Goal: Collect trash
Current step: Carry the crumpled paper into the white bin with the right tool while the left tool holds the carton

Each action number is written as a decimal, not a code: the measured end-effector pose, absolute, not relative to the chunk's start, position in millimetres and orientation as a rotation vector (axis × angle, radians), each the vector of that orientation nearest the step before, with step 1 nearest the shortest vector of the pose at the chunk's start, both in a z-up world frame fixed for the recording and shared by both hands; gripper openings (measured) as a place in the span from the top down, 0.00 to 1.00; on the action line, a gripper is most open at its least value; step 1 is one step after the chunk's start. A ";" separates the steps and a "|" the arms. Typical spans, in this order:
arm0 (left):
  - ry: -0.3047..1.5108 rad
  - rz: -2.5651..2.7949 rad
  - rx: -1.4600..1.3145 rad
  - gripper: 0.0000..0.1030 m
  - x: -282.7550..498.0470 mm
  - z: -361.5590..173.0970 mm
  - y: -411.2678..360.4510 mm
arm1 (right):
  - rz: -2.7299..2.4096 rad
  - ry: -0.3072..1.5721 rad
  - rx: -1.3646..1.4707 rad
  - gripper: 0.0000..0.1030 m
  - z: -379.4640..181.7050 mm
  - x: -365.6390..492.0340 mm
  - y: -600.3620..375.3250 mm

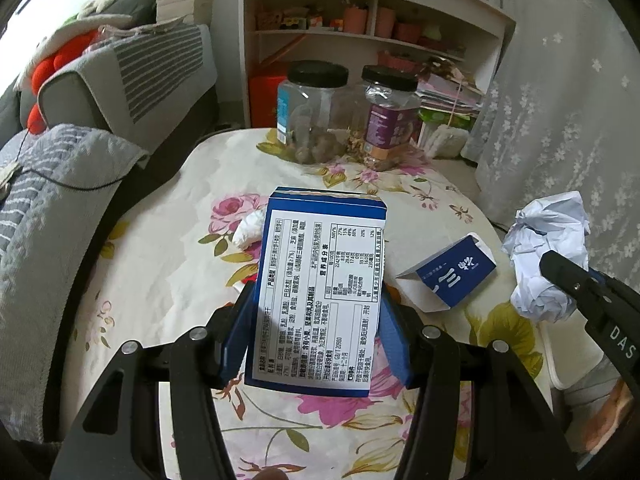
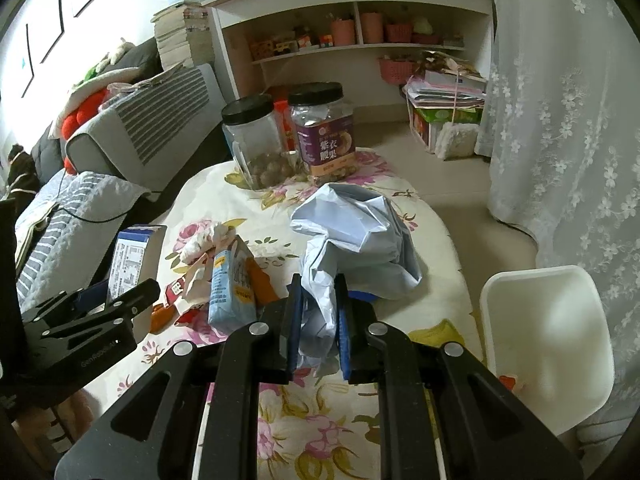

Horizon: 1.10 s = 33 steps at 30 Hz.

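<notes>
The left gripper (image 1: 318, 320) grips a blue-and-white box (image 1: 320, 296) above the floral tablecloth (image 1: 168, 264), label side up. To the right lies a flattened blue carton (image 1: 448, 276), and further right the right gripper (image 1: 576, 280) clutches crumpled white paper (image 1: 548, 240). Two black-lidded jars (image 1: 316, 112) stand at the far edge.

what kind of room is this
Most likely a home living room. A sofa with striped throws stands beside a low table under a floral cloth, a white shelf behind holds toys and pots, and a lace curtain hangs on the right.
</notes>
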<state>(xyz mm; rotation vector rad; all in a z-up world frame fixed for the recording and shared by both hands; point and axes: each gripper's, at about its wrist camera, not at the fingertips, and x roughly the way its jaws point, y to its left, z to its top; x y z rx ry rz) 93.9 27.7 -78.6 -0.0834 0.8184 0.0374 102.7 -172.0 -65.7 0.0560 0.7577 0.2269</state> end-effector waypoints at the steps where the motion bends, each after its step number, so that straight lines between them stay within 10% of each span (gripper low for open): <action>1: 0.815 0.037 -0.081 0.45 93.6 -77.7 26.4 | 0.225 0.754 0.058 0.86 -64.4 102.2 -174.4; 33: 0.774 -0.153 0.024 0.45 103.3 -46.0 -108.9 | 0.006 0.716 0.197 0.86 -42.6 96.2 -299.5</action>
